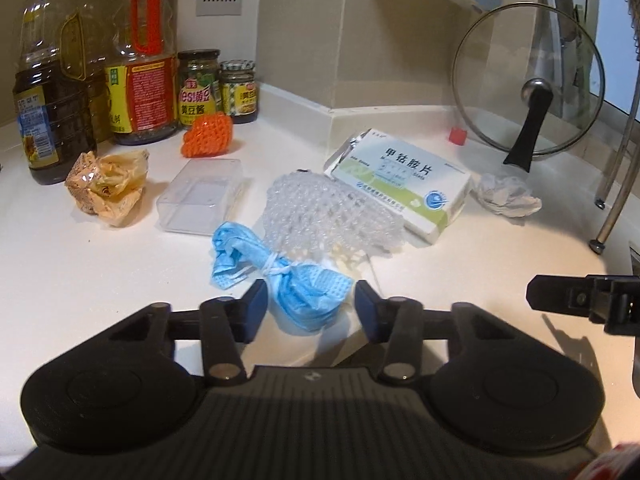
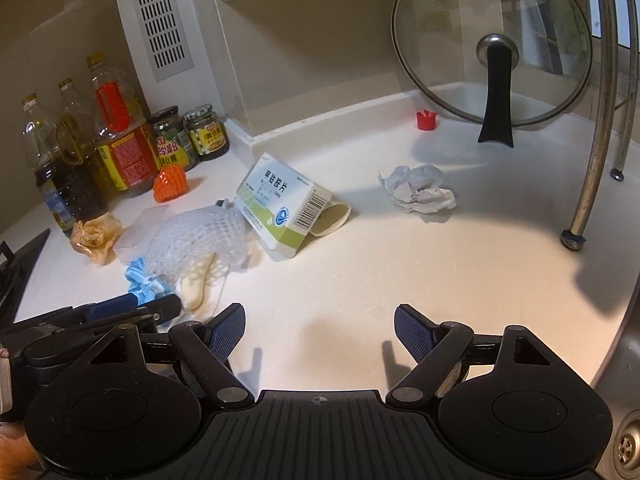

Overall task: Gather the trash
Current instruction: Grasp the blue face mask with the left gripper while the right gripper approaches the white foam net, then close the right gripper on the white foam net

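Presently, L gripper [image 1: 310, 304] sits low over white counter [image 1: 80, 272], jaws partly closed round blue mask [image 1: 296, 292]. The mask's near end lies between the pads; contact w/ pads cannot be confirmed, small gaps seem to show on both sides. Mask is bunched, tied w/ its own white loops, resting on counter.

R gripper [image 2: 320, 328] released, jaws wide, nothing between them, bare counter below.

Other trash on counter: clear foam net [image 1: 332, 212] touching mask's far end; med box [image 1: 404, 184] just behind net, tilted; crumpled tissue [image 1: 506, 196] right of box; crumpled yellow wrapper [image 1: 106, 188] at left; clear plastic tray [image 1: 202, 196] beside it; orange foam net [image 1: 206, 136] near jars [image 1: 218, 86]; red cap [image 1: 458, 135] by glass lid [image 1: 528, 84] propped upright.

Oil bottles [image 1: 52, 92] at back left.
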### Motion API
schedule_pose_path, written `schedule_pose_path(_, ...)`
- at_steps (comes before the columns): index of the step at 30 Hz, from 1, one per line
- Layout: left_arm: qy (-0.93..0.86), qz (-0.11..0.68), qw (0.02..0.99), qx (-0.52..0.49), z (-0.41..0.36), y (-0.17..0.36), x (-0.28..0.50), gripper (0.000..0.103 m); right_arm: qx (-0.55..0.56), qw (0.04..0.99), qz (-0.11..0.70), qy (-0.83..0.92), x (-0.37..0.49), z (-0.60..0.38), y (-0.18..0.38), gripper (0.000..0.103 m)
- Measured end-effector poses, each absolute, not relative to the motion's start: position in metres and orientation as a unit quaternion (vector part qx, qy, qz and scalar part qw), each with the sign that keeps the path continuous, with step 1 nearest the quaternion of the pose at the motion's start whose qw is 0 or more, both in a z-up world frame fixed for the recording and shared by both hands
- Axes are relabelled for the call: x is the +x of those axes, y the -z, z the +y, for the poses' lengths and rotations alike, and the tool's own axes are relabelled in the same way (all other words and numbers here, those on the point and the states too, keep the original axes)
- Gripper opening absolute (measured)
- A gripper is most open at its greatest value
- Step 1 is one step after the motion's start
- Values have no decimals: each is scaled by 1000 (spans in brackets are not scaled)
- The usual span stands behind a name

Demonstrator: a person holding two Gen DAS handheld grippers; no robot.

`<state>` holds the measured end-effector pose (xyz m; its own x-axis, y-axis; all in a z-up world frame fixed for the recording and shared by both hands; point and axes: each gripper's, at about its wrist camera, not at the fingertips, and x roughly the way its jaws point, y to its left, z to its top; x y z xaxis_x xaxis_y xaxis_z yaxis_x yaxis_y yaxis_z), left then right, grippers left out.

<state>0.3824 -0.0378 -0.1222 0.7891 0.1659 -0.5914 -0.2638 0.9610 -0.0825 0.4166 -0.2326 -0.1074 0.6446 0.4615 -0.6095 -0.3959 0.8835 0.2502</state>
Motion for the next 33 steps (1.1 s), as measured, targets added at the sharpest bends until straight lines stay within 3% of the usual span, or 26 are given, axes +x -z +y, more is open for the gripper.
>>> schedule_pose_path(5, -126, 309, 940, -72, -28, 119, 376, 18, 52, 899, 348, -259, 425, -220, 107, 82)
schedule_pose_path(21, -141, 288, 942, -98, 20, 75, 329, 13, 66, 883, 338, -320, 472, -118, 110, 81)
schedule_pose_path(25, -141, 285, 942, -104, 23, 75, 324, 13, 61, 877, 354, -318, 487, -110, 123, 61)
schedule_pose_path(27, -144, 283, 942, -107, 24, 74, 322, 13, 61, 876, 358, -317, 491, -110, 127, 42)
schedule_pose_path(29, -146, 283, 942, -108, 24, 74, 320, 13, 63, 876, 356, -318, 490, -112, 127, 15)
schedule_pose_path(33, -149, 282, 942, -108, 23, 73, 316, 13, 63, 880, 341, -324, 485, -116, 118, 8)
